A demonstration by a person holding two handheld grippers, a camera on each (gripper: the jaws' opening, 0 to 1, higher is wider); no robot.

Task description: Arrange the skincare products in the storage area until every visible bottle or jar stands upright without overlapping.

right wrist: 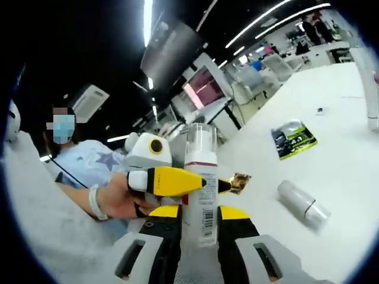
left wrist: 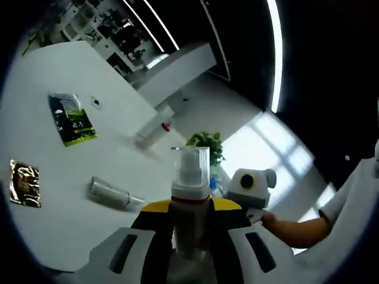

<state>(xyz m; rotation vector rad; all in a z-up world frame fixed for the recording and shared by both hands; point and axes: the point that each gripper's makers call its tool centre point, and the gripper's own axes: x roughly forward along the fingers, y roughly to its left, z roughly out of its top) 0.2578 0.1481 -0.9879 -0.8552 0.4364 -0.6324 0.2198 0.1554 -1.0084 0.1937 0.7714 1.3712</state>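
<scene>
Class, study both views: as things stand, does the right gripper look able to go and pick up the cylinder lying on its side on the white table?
Probably not yet. The right gripper and left gripper both clamp the pump bottle. The lying cylinder has open table around it, so the path looks free once the bottle is released.

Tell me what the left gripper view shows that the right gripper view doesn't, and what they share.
Left gripper view: a red-banded bottle lying on the white table, and a green plant beyond it. Right gripper view: a person in a pale star-print shirt, whose hand holds the left gripper across the pump bottle. Shared: that pump bottle between the jaws, the green sachet, the gold sachet and a pale tube lying on its side.
</scene>
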